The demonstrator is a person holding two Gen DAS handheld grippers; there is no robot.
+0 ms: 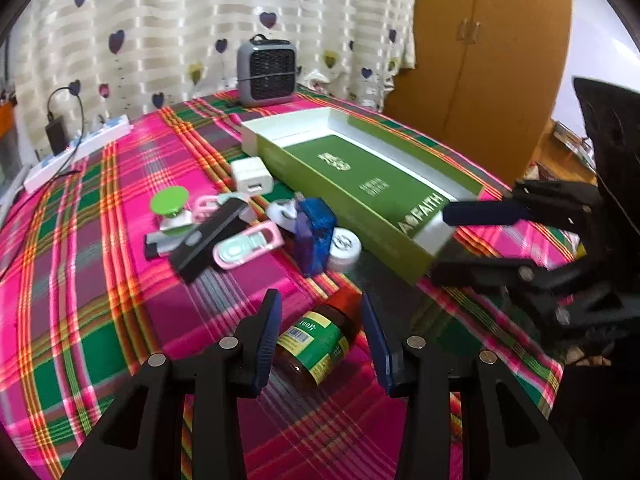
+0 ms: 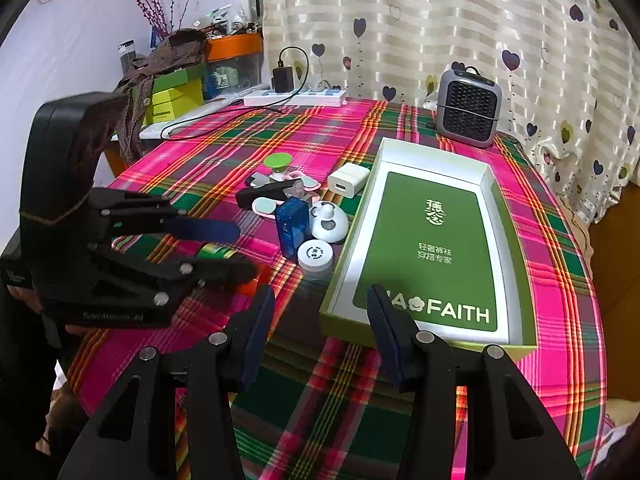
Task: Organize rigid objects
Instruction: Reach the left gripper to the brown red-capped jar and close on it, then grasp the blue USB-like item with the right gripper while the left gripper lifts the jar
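A brown bottle (image 1: 320, 340) with a green label and red cap lies on its side on the plaid cloth. My left gripper (image 1: 320, 304) is open and straddles it, a finger on either side; from the right wrist view this gripper (image 2: 240, 250) hides most of the bottle (image 2: 216, 254). My right gripper (image 2: 320, 296) is open and empty, hovering at the near end of the empty green box (image 2: 516, 248). Left of the box (image 1: 304, 168) lies a pile: white charger (image 1: 252, 176), blue translucent case (image 1: 316, 232), white jar (image 1: 344, 246), black bar (image 1: 212, 236), pink clip (image 1: 248, 246).
A grey mini heater (image 2: 468, 110) stands behind the box by the curtain. A white power strip (image 2: 296, 98) with a plugged adapter lies at the back left edge. Yellow-green boxes (image 2: 176, 96) sit off the table's left; a wooden wardrobe (image 1: 480, 40) stands beyond.
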